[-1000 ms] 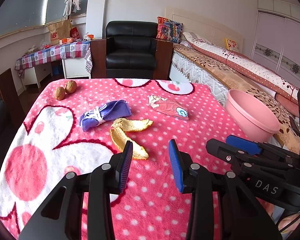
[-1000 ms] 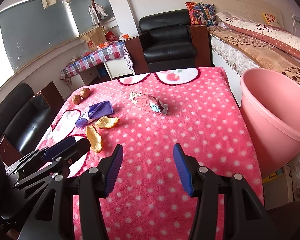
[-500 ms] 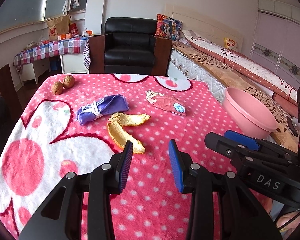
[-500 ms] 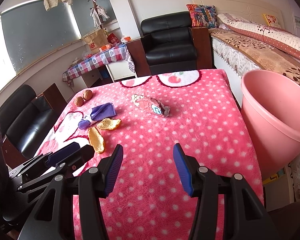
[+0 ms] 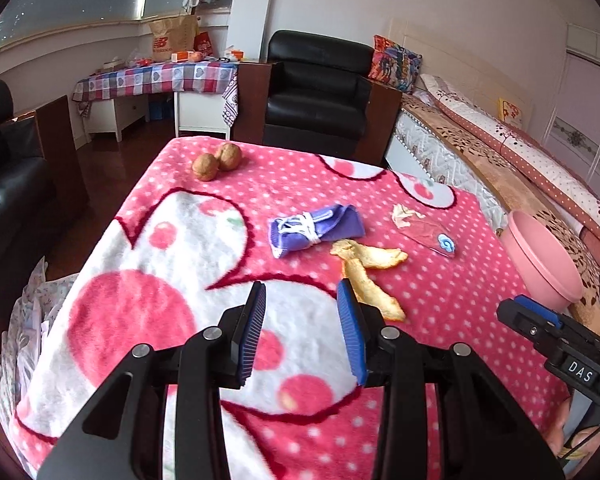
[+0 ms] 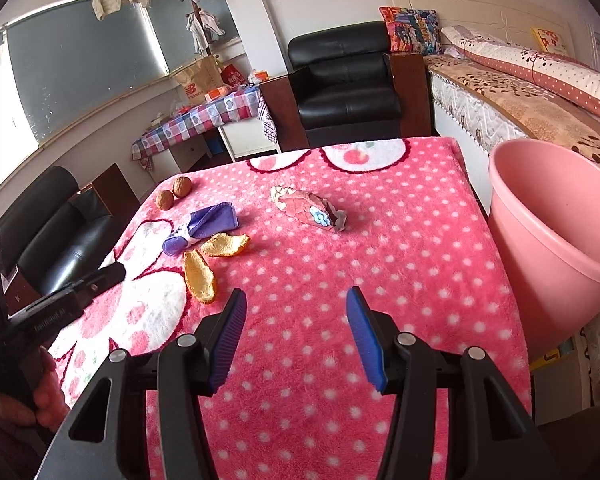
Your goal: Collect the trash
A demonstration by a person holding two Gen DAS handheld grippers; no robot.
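Two yellow peel pieces lie mid-table on the pink dotted blanket. A crumpled pink wrapper lies further right. A pink bin stands off the table's right edge. My left gripper is open and empty, just left of the near peel. My right gripper is open and empty over the blanket, short of the wrapper; it also shows in the left wrist view.
A folded purple cloth with white string lies beside the peels. Two walnuts sit at the far left corner. A black armchair, a bed and a sofa surround the table.
The left gripper has swung left, so the peels and cloth now lie to its right. The right gripper has edged forward toward the wrapper. Both stay open.
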